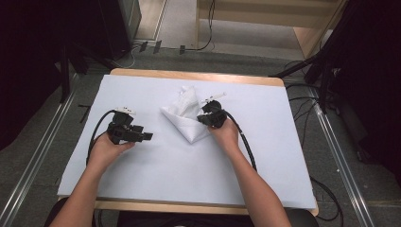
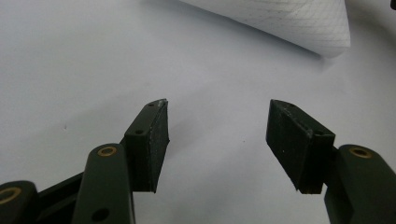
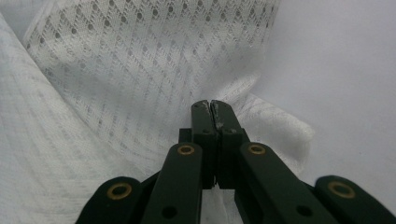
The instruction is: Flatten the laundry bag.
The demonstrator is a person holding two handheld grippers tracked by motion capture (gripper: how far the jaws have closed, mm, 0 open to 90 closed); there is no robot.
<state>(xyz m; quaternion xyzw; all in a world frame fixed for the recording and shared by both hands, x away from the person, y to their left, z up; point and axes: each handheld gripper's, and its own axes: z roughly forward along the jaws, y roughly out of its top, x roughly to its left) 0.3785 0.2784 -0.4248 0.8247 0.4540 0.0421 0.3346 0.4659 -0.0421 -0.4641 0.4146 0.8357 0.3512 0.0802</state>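
Observation:
A white mesh cloth point(image 1: 185, 117) lies folded into a rough triangle at the middle of the white sheet point(image 1: 189, 165). My right gripper point(image 1: 204, 118) sits at the cloth's right side. In the right gripper view its jaws point(image 3: 212, 106) are pressed together, tips pinching a fold of the cloth point(image 3: 116, 70). My left gripper point(image 1: 147, 136) is held to the left of the cloth, pointing right, apart from it. Its jaws point(image 2: 217, 121) stand open with only bare sheet between them, and a corner of the cloth point(image 2: 289, 18) shows farther ahead.
The white sheet covers a wooden table whose far edge point(image 1: 189, 74) shows at the back. Black cables point(image 1: 246, 142) trail from both grippers across the sheet. Metal rails point(image 1: 42, 142) and dark stands flank the table on the floor.

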